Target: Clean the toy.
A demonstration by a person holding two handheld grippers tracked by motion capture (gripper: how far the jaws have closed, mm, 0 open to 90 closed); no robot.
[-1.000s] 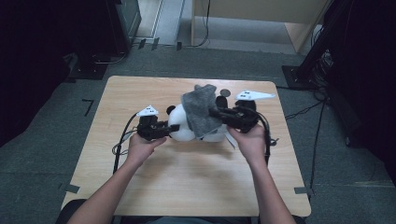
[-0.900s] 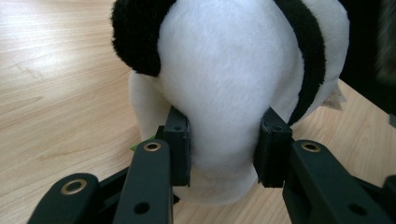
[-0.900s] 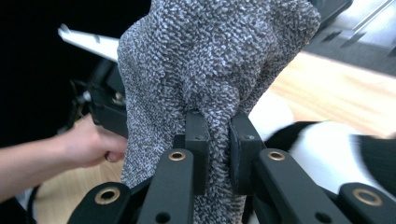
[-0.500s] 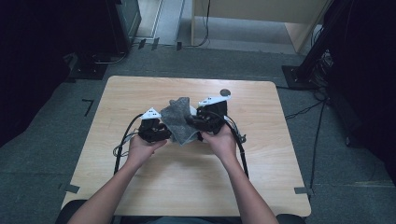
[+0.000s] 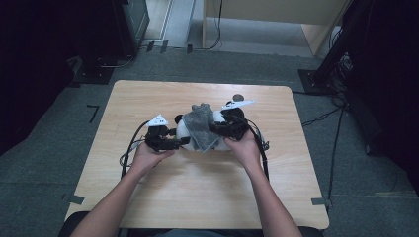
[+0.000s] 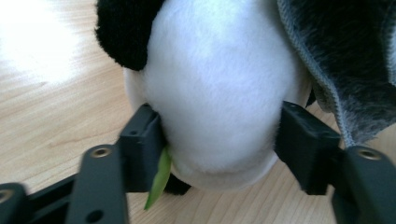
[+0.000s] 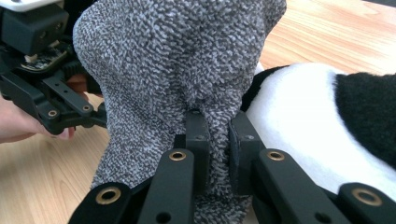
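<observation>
Forearms reach in from the near edge of the pale wooden bench [image 5: 148, 197], each hand holding a black two-jaw tool. The left tool [image 6: 219, 140] has its jaws pressed against both sides of the white head of a black-and-white plush panda toy [image 6: 215, 84], gripping it at mid-bench. The right tool [image 7: 217, 140] pinches a fold of grey knobbly towel cloth [image 7: 173, 60] that drapes over the panda. Beyond the bench lies grey carpet floor [image 5: 257, 59].
</observation>
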